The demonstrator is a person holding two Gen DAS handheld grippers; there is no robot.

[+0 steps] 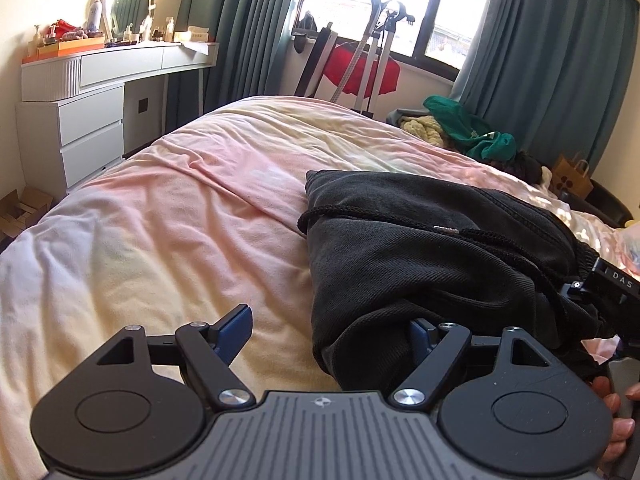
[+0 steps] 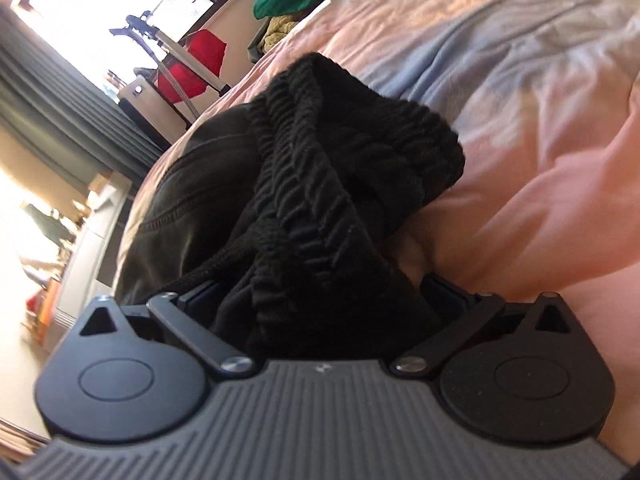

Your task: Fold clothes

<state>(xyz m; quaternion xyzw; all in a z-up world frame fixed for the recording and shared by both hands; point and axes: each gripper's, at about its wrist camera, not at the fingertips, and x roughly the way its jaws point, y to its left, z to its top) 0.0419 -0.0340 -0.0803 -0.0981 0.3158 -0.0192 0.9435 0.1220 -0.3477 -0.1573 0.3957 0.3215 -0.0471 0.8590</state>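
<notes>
Dark grey-black drawstring pants (image 1: 420, 248) lie folded on the pink bed cover (image 1: 180, 208), to the right in the left wrist view. My left gripper (image 1: 332, 332) is open at the near edge of the pants; its right finger is tucked under a fold of the cloth, its left finger (image 1: 236, 332) is bare. My right gripper (image 2: 320, 300) is open wide, with the ribbed elastic waistband of the pants (image 2: 320, 184) bunched between its fingers. The right gripper's body (image 1: 616, 280) shows at the right edge of the left wrist view.
A white dresser (image 1: 92, 112) with bottles and a mirror stands at the far left. A garment steamer with a red cloth (image 1: 364, 68) stands by the window. A heap of green and yellow clothes (image 1: 468, 128) lies at the bed's far right, beside a paper bag (image 1: 572, 178).
</notes>
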